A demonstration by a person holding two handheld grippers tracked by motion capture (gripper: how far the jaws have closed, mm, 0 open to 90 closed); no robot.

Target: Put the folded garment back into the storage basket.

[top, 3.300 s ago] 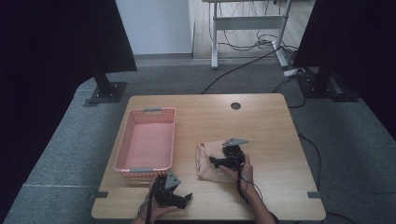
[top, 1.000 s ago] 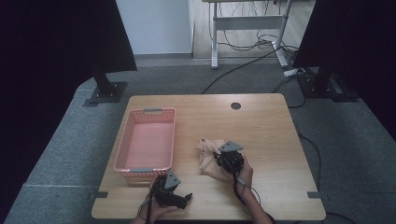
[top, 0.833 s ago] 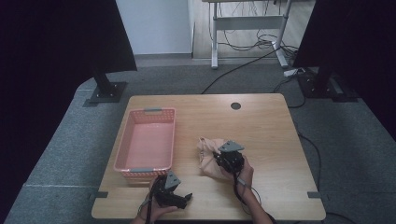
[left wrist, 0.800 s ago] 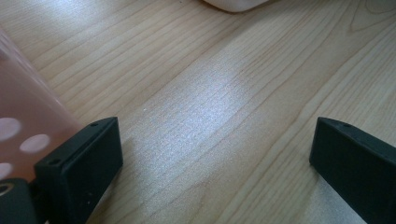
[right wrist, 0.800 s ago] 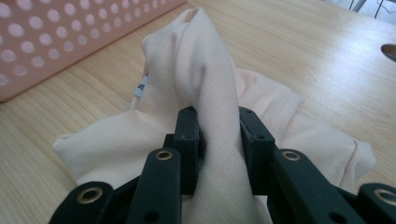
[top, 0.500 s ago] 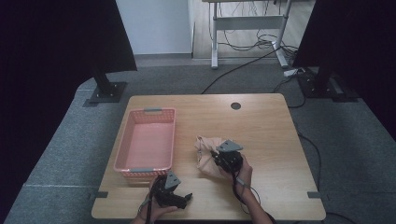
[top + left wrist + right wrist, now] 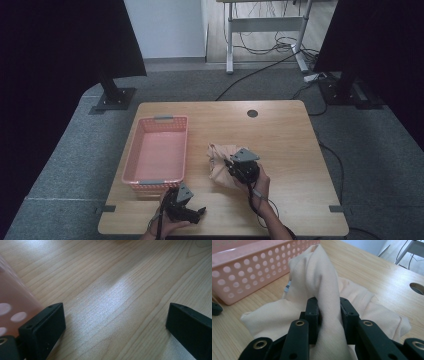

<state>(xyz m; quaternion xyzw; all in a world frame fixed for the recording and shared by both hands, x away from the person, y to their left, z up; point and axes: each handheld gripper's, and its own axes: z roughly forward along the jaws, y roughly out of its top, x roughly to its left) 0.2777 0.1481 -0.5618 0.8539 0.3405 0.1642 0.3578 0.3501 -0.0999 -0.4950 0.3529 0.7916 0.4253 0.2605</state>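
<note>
Cream woven cloth, bunched fold pinched by right tool; left tool wide over grained wood table.

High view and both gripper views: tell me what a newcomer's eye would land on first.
The cream cloth, bunched into a ridge and pinched between the jaws of the right gripper, sits mid-table, right of the basket. Next comes the pink perforated basket, on the left half of the wooden table. The left gripper rests near the front edge, jaws wide apart over bare wood.

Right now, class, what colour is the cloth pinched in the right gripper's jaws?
Pale cream, a plain cloth; the right gripper view shows it best.
</note>
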